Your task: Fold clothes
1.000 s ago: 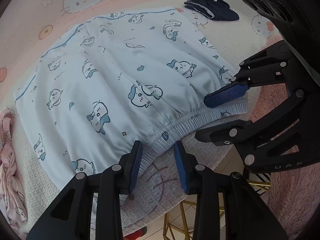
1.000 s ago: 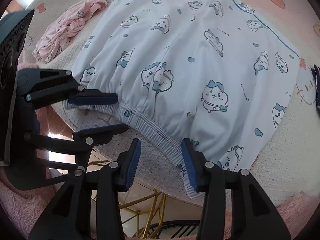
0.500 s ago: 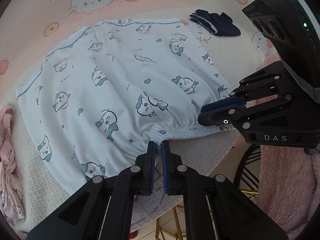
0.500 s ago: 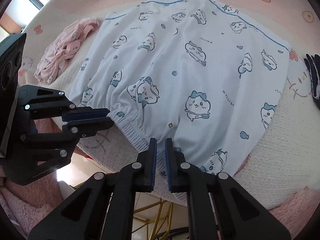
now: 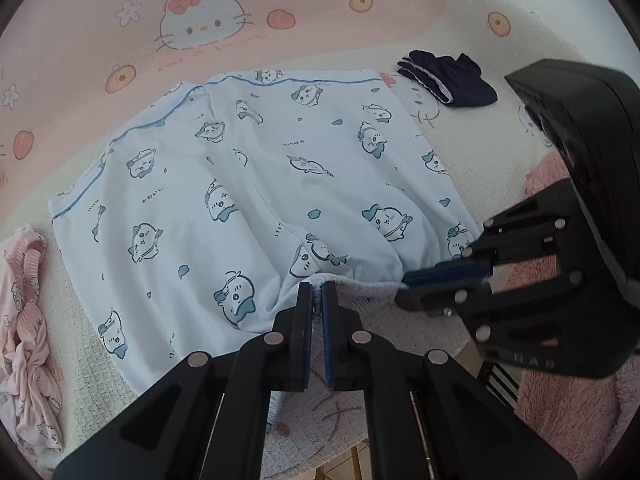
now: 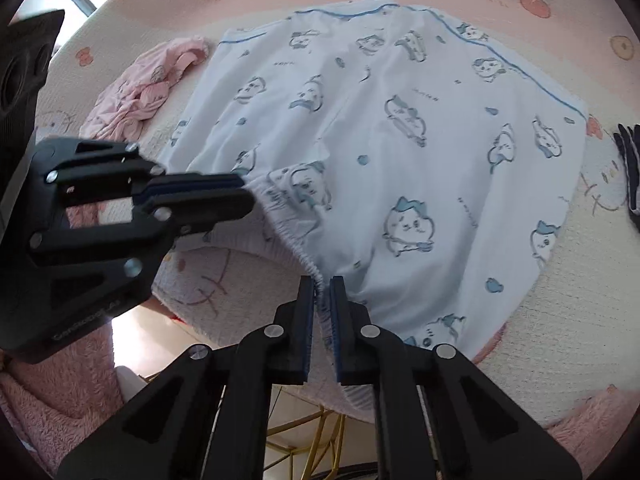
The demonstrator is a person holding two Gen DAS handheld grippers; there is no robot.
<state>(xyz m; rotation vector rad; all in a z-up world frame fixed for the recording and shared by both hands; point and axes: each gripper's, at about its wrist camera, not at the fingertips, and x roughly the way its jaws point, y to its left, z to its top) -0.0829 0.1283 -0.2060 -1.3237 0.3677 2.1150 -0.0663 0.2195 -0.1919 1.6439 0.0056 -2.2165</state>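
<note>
Left gripper [image 5: 318,294] clamped on the shorts' [image 5: 256,184] waistband; right gripper [image 6: 322,292] clamped on it too; pink garment [image 6: 148,88] beside.

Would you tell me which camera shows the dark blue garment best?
The left wrist view: the dark blue garment lies whole beyond the pale blue shorts. In the right wrist view only a sliver shows at the right edge.

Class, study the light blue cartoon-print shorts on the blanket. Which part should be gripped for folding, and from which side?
Grip the gathered elastic waistband of the shorts, coming from the near table edge. It is the thick ruffled hem nearest that edge, while the legs lie flat and spread beyond. The left gripper and right gripper are shut on it, at separate points.
</note>
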